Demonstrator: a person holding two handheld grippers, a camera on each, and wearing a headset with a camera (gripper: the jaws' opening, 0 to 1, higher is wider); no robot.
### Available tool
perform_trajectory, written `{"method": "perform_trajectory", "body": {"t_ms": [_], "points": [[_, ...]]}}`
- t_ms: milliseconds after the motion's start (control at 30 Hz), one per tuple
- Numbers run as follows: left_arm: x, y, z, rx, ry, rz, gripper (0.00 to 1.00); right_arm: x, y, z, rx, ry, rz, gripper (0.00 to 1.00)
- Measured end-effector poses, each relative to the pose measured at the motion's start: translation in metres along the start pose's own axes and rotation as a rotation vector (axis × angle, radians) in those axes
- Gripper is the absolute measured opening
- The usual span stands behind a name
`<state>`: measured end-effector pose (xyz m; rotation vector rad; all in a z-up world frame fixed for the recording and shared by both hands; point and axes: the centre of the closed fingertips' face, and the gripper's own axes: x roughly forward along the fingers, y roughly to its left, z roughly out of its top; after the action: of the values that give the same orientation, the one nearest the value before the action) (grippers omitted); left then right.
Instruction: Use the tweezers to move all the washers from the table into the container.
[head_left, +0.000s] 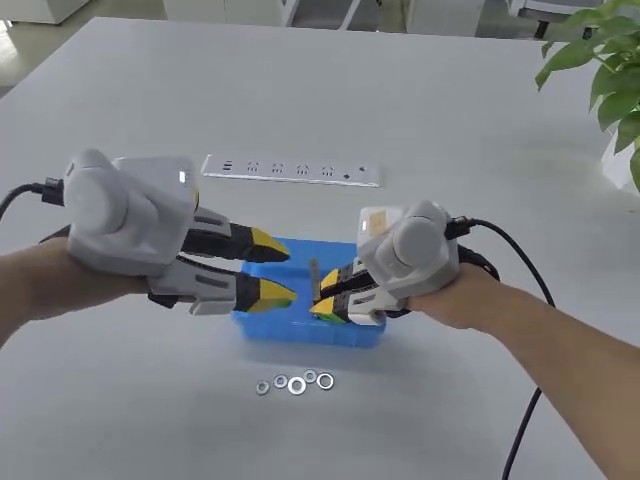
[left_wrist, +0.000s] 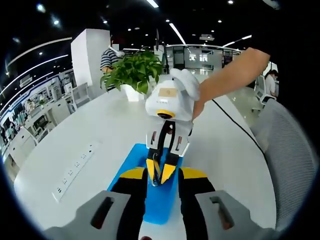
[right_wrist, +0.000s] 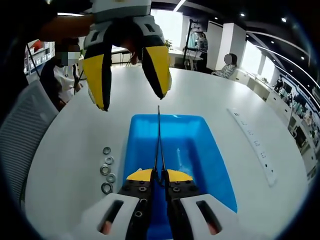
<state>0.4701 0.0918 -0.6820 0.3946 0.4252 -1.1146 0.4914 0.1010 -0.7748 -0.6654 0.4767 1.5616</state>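
Our right tool (right_wrist: 159, 176) is closed on the tweezers (right_wrist: 159, 142), which reach out over the blue container (right_wrist: 200, 150). Our left tool (head_left: 282, 270) has its jaws apart with nothing between them and faces the right one above the container. We see five washers (head_left: 295, 382) in a row on the bench (head_left: 420, 110), just beside the container.

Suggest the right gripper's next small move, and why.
Probably swing the right gripper, shut on the thin metal tweezers, from above the blue plastic container toward the five silver metal washers beside it on the white table: none shows in the container yet.
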Motion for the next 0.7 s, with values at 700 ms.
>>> {"method": "perform_trajectory", "body": {"t_ms": [700], "points": [[0.025, 0.003, 0.009, 0.062, 0.007, -0.066, 0.09, -0.001, 0.002, -0.003, -0.04, 0.014, 0.023, 0.1]]}}
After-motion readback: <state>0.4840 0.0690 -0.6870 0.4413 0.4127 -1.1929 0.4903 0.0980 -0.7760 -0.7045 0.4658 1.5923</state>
